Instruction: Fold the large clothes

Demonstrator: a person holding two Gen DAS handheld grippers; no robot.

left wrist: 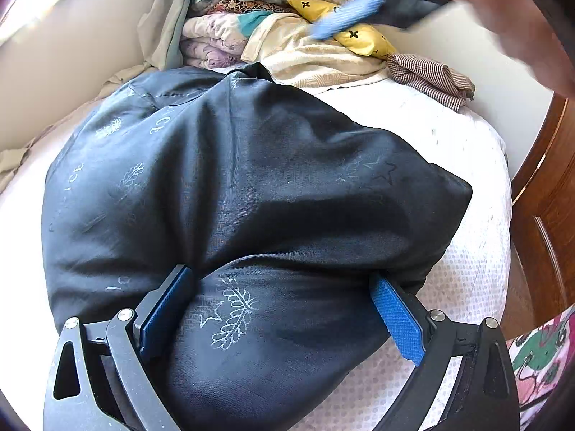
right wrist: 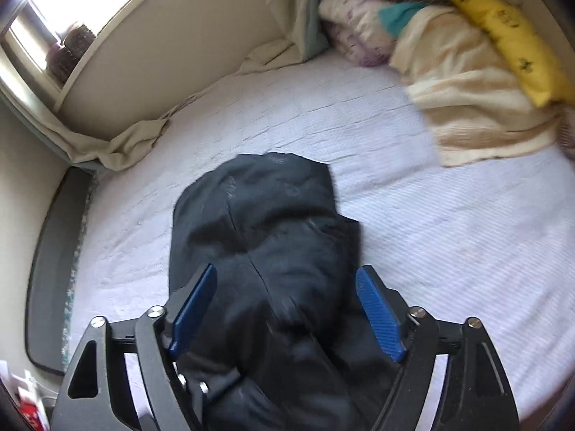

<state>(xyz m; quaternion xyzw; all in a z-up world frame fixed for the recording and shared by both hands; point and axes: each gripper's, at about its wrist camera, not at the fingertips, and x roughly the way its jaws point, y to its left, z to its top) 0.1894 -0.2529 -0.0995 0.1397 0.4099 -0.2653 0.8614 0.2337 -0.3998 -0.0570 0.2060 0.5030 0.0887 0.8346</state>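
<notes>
A dark navy padded jacket [left wrist: 230, 179] with pale leaf and star prints lies bunched on the white bed cover [left wrist: 460, 273]. My left gripper [left wrist: 280, 276] has its jaws wide around a thick roll of the jacket's near edge, and both blue pads dig into the fabric. In the right wrist view the same jacket [right wrist: 266, 215] lies as a dark heap under my right gripper [right wrist: 287, 273], which stands open with its pads clear of the cloth. The left wrist view shows the right gripper [left wrist: 352, 12] as a blur at the top right, in a person's hand [left wrist: 503, 10].
Folded quilts and a cream blanket [left wrist: 309, 57] are piled at the head of the bed, with a yellow pillow [right wrist: 510, 36] and a checked cloth [left wrist: 431, 79]. A beige wall [right wrist: 161, 72] runs along the far side. A wooden door [left wrist: 550, 197] stands to the right.
</notes>
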